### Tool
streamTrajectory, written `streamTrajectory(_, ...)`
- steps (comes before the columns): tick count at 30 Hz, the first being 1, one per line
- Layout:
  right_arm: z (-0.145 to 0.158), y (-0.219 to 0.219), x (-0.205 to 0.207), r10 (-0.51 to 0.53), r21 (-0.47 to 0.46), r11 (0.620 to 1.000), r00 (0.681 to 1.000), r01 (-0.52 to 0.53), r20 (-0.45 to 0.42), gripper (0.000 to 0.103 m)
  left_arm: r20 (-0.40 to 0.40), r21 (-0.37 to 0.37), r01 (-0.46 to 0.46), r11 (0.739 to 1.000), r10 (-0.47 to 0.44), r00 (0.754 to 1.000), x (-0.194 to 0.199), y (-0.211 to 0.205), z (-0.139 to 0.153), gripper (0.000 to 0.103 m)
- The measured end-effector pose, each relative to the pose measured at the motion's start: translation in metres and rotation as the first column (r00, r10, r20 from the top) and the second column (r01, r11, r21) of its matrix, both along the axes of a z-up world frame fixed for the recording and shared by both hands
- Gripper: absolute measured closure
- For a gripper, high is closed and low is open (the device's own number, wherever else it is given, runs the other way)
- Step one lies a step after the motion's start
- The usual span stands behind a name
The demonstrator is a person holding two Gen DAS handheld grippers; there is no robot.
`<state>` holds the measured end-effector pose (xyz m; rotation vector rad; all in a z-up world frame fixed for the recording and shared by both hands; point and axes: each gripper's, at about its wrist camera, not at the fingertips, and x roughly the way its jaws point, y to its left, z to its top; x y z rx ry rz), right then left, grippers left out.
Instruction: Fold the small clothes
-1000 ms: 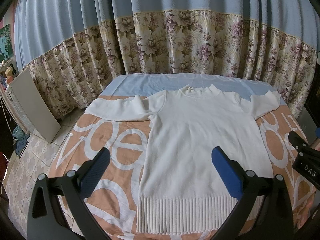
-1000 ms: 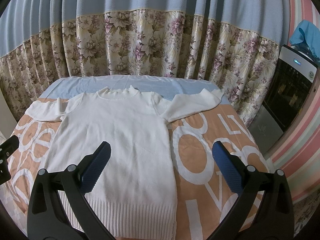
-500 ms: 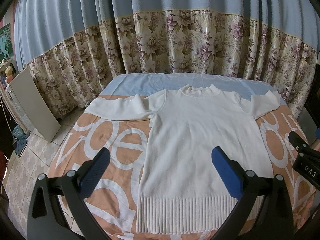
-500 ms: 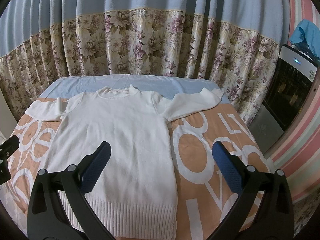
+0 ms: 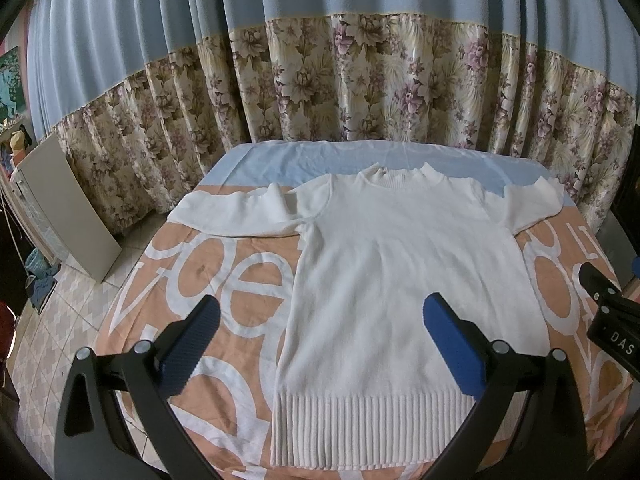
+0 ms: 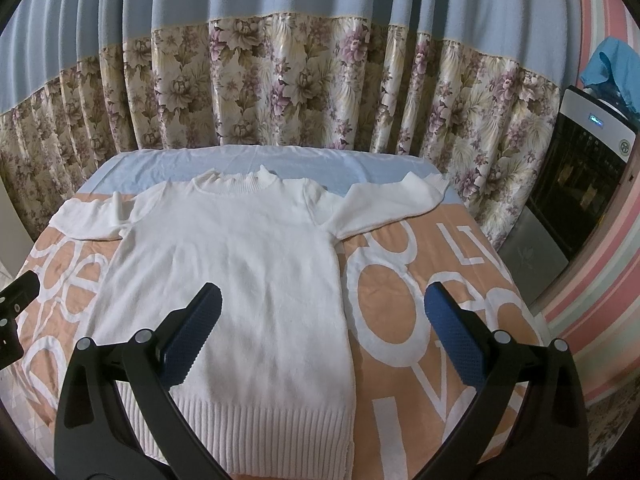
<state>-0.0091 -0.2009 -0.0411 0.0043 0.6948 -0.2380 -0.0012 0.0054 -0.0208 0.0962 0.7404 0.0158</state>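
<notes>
A white knit sweater (image 5: 392, 280) lies flat and face up on the table, collar at the far side, ribbed hem at the near edge, both short sleeves spread out sideways. It also shows in the right wrist view (image 6: 240, 276). My left gripper (image 5: 320, 340) is open and empty, hovering above the sweater's lower left part. My right gripper (image 6: 320, 336) is open and empty, hovering above the sweater's lower right edge. The right gripper's body shows at the right edge of the left wrist view (image 5: 612, 320).
The table wears an orange cloth with white letters (image 6: 420, 300) and a light blue strip (image 5: 320, 160) at the far side. A floral curtain (image 5: 360, 80) hangs behind. A white board (image 5: 68, 216) leans at the left; a black appliance (image 6: 576, 176) stands at the right.
</notes>
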Motion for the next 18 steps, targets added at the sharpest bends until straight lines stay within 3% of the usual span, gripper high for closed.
streamTrajectory(18,-0.023,-0.006,0.022,0.003,0.016,1.0,0.999,-0.003,-0.05,0.003,-0.056,0.008,-0.005,1.0,0.006,0.998,0.028,-0.008,-0.017,0.001)
